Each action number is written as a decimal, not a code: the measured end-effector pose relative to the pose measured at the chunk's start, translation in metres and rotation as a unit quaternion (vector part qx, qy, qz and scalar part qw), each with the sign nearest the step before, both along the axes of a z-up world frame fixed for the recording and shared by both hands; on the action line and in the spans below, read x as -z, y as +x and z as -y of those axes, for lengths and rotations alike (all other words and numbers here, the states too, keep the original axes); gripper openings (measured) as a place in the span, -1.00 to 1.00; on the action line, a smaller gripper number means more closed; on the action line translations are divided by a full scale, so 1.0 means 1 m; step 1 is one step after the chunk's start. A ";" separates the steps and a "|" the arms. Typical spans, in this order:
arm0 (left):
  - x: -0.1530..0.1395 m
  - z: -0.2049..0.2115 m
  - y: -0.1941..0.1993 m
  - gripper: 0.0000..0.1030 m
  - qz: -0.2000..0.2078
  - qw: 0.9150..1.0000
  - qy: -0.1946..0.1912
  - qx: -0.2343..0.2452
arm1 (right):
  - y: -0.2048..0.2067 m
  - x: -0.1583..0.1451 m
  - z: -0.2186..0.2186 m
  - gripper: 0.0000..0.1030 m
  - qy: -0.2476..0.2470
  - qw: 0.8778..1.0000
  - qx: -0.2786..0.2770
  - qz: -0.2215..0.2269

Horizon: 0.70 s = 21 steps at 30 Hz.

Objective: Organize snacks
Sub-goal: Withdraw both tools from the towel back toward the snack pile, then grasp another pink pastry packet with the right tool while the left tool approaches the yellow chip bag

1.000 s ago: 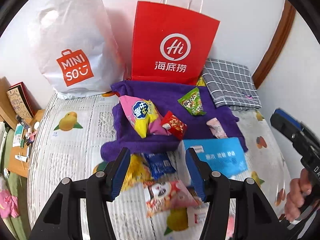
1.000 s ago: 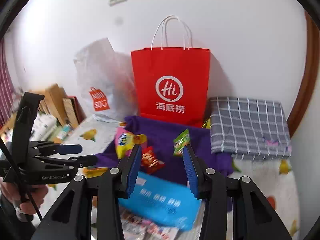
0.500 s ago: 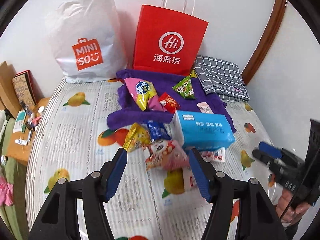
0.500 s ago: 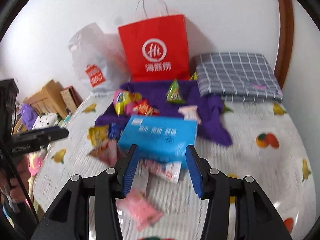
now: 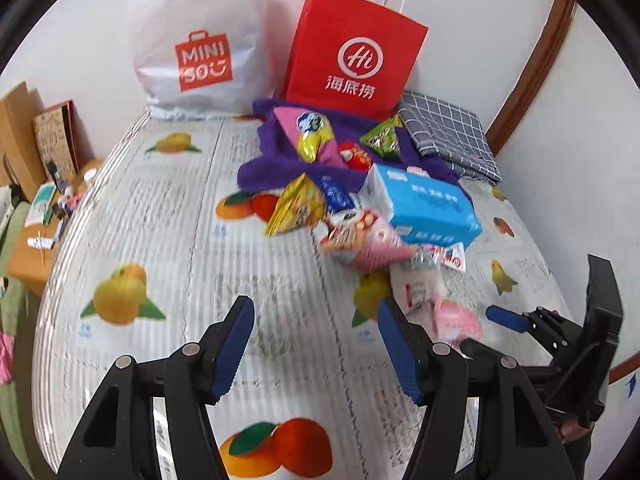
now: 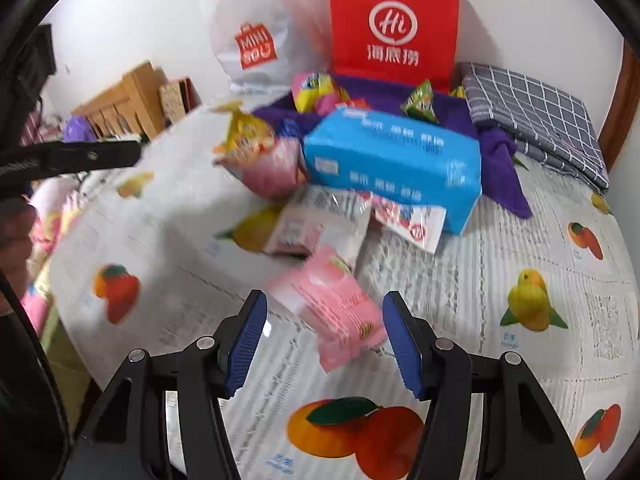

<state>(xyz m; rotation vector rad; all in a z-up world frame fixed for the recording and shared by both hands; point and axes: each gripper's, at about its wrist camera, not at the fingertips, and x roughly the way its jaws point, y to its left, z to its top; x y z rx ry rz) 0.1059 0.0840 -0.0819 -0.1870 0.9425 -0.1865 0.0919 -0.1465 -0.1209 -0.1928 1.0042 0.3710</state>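
Near the bed's (image 6: 500,240) front edge, the pink snack packet (image 6: 332,308) lies slantwise just ahead of the right gripper (image 6: 324,344), whose empty jaws have just been widening; left gripper (image 5: 316,352), released too, hovers farther off

The white plastic bag (image 5: 196,40), upper left of the left wrist view, carries an orange shopping-bag logo reading "MINISO" in white, with a smile mark beneath. The red paper bag (image 5: 352,52), upper centre, bears a white ring enclosing "Hi" and, below it, the white characters "海底捞". The blue tissue pack (image 6: 394,164), centre of the right wrist view, shows white characters too blurred to read. Snack wrapper print is illegible.
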 end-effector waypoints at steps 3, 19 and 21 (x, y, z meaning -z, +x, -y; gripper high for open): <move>0.006 -0.005 -0.005 0.20 0.000 1.000 -0.004 -0.003 | 0.001 0.010 -0.003 0.16 -0.024 1.000 -0.003 0.002; 0.010 0.007 0.003 0.20 -0.007 0.999 0.030 0.010 | 0.020 0.017 -0.004 -0.14 -0.011 1.000 0.008 0.020; 0.013 0.008 0.009 0.20 -0.014 0.999 0.032 0.008 | 0.020 0.006 0.008 -0.15 0.030 0.999 0.021 0.026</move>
